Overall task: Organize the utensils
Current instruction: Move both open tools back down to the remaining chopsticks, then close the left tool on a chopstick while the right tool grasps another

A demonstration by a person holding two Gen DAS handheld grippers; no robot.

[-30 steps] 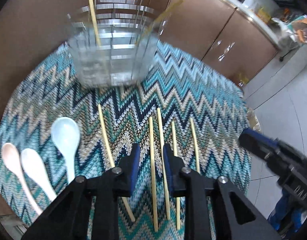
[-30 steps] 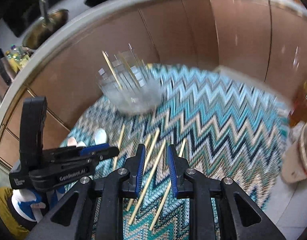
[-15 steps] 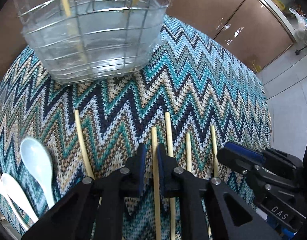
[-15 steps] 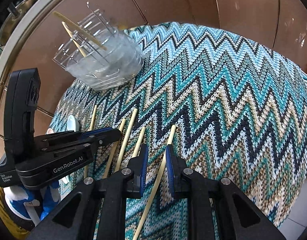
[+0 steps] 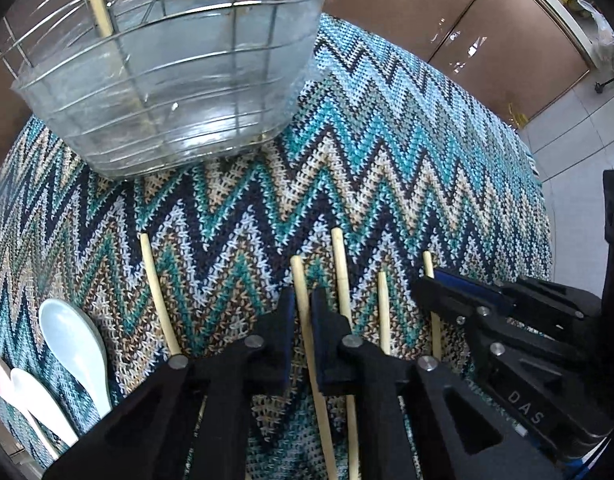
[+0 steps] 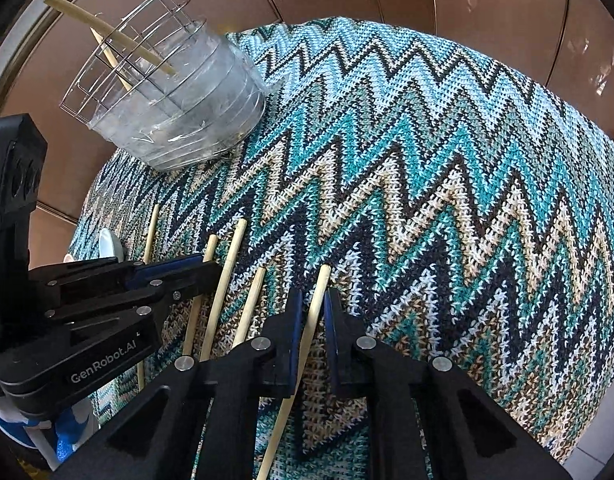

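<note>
both tools have dropped closer to the chevron cloth [image 5: 387,152] since before. left gripper [image 5: 303,312] pinches one chopstick [image 5: 299,280]; right gripper [image 6: 310,312] pinches the rightmost chopstick [image 6: 321,284]. beyond, the wire basket [image 5: 167,80] holds two sticks.

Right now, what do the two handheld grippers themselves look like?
Both are matte black plastic with angular, triangular-cutout fingers, silver pivot screws and blue finger pads. The left gripper carries white "GenRobot.AI" lettering on its side; the right gripper reads "DAS". No cables or sleeves are visible.
</note>
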